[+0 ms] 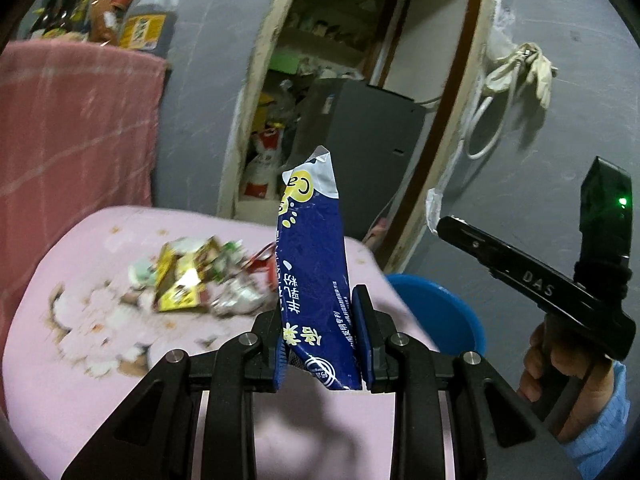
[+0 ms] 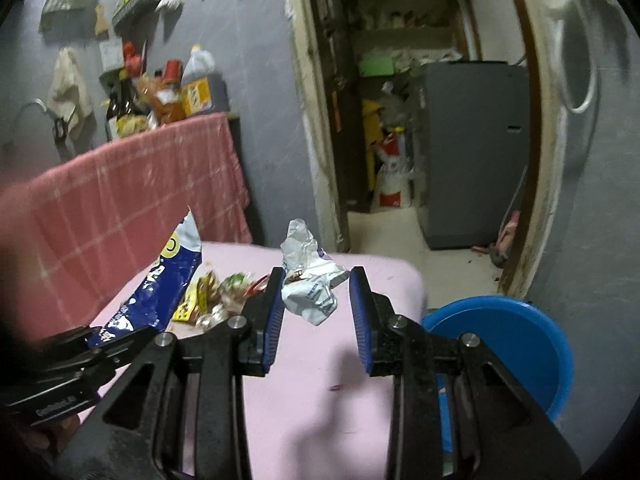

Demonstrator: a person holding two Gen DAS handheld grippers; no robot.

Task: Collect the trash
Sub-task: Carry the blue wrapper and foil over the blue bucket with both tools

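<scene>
Standing upright, a blue snack wrapper (image 1: 314, 280) was held, pinched near its lower end, between the closed blue pads of the left gripper (image 1: 322, 344). The right gripper (image 2: 318, 316) was recorded with jaws spread wide; a crumpled white wrapper (image 2: 310, 280) was seen between them, contact undetermined. Remaining trash (image 1: 188, 276) was heaped on the pink tabletop (image 1: 80, 360). A blue basin (image 2: 516, 344) was noted beside it.

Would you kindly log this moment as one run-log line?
left gripper: shut on blue wrapper | right gripper: open, crumpled white wrapper between its fingers | blue basin: beside pink table
</scene>
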